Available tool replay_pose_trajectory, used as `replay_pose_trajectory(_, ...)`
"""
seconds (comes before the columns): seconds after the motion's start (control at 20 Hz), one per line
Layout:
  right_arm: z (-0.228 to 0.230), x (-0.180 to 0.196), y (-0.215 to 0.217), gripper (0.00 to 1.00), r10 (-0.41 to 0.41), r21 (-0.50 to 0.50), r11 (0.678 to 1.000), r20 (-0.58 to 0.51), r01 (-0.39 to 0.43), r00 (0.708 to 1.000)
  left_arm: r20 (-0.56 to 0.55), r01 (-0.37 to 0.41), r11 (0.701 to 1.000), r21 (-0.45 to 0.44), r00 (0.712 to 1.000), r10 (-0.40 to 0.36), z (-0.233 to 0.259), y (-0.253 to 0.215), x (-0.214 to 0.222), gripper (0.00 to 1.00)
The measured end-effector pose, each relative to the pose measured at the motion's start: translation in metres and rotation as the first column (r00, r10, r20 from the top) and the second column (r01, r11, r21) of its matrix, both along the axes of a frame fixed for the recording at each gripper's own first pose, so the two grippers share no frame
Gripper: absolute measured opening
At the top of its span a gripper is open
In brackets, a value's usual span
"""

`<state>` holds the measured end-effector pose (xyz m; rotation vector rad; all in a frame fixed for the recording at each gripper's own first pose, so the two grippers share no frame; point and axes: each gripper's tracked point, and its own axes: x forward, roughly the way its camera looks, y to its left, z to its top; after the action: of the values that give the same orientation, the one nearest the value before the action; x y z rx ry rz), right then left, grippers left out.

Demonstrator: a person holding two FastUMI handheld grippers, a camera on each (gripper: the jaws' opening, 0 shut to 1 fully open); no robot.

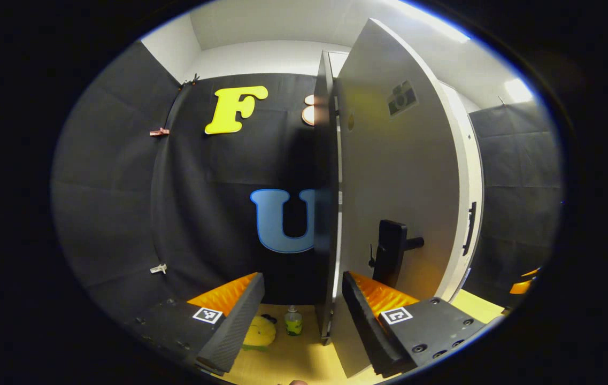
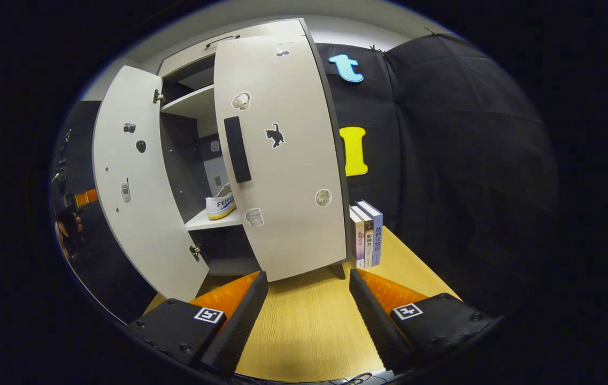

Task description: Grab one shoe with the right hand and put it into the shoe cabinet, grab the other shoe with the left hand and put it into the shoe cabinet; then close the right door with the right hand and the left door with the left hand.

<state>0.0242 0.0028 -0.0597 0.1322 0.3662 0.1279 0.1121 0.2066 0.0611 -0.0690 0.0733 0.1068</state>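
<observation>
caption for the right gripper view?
Open right gripper faces shoe cabinet, both doors ajar, shoe on shelf.

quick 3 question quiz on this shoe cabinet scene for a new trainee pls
1. True or false: both doors of the shoe cabinet are fully shut.
2. What sits on the shelf inside? A) a shoe B) a bottle C) a book
3. What stands upright on the table just right of the cabinet?

Key
1. False: the left door stands wide open and the right door is partly open.
2. A: a white shoe.
3. Three books.
</observation>
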Motion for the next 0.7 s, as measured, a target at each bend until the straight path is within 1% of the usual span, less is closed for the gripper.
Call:
replay_pose_trajectory(0.1, 0.002, 0.006, -0.003, 0.98, 0.006, 0.006, 1.000, 0.004, -0.006, 1.000, -0.009, 0.007, 1.000, -0.001, 1.000, -0.008, 0.001, -0.012, 0.003, 0.92)
replay_pose_trajectory(0.2, 0.004, 0.013, -0.009, 0.99, 0.008, 0.011, 1.000, 0.016, -0.008, 1.000, -0.013, -0.003, 1.000, 0.005, 1.000, 0.003, 0.002, -0.028, 0.002, 0.89)
replay_pose_trajectory(0.4, -0.003, 0.026, -0.029, 0.98, 0.036, 0.003, 0.999, 0.009, -0.036, 0.999, -0.035, -0.045, 0.999, -0.019, 0.998, 0.044, -0.001, -0.061, 0.010, 0.89)
replay_pose_trajectory(0.5, -0.006, 0.034, -0.042, 0.99, 0.055, 0.001, 0.998, 0.003, -0.055, 0.998, -0.061, -0.075, 0.997, -0.032, 0.995, 0.073, -0.001, -0.084, 0.019, 0.92)
replay_pose_trajectory(0.55, -0.008, 0.037, -0.048, 0.99, 0.062, 0.004, 0.998, 0.003, -0.062, 0.998, -0.066, -0.081, 0.996, -0.042, 0.995, 0.078, -0.001, -0.098, 0.025, 0.92)
replay_pose_trajectory(0.6, -0.010, 0.040, -0.055, 0.99, 0.068, 0.011, 0.998, 0.000, -0.068, 0.998, -0.064, -0.073, 0.996, -0.052, 0.996, 0.070, -0.001, -0.114, 0.035, 0.92)
replay_pose_trajectory(0.7, -0.014, 0.046, -0.066, 0.99, 0.092, 0.028, 0.995, -0.011, -0.092, 0.996, -0.061, -0.031, 0.996, -0.082, 0.998, 0.026, 0.000, -0.150, 0.050, 0.93)
